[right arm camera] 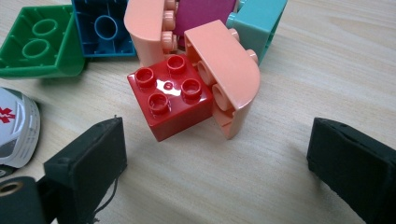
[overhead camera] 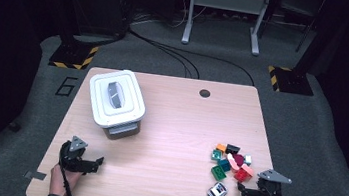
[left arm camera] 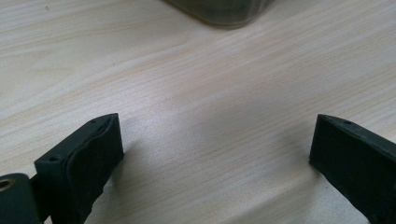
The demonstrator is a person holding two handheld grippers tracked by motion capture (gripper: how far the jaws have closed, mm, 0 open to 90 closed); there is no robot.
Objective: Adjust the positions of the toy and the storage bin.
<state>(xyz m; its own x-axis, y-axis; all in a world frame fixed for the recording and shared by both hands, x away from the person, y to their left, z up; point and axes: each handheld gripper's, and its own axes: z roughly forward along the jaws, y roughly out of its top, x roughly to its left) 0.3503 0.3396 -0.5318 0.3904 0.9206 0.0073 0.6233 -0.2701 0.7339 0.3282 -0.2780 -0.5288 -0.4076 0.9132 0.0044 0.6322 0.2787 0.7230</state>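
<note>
A white lidded box stands on the wooden table at the back left; its lower edge shows at the top of the left gripper view. A heap of toy bricks lies at the front right, with a red brick, two peach curved bricks, a green brick and a blue one. A white toy vehicle lies just in front of the heap. My left gripper rests open near the front left edge over bare wood. Beside the heap my right gripper stands open, the red brick a little ahead of its jaws.
A small dark round hole sits near the table's far edge. Beyond the table are a metal stand, black cables on the floor and yellow-black striped feet. Bare wood stretches across the table's middle.
</note>
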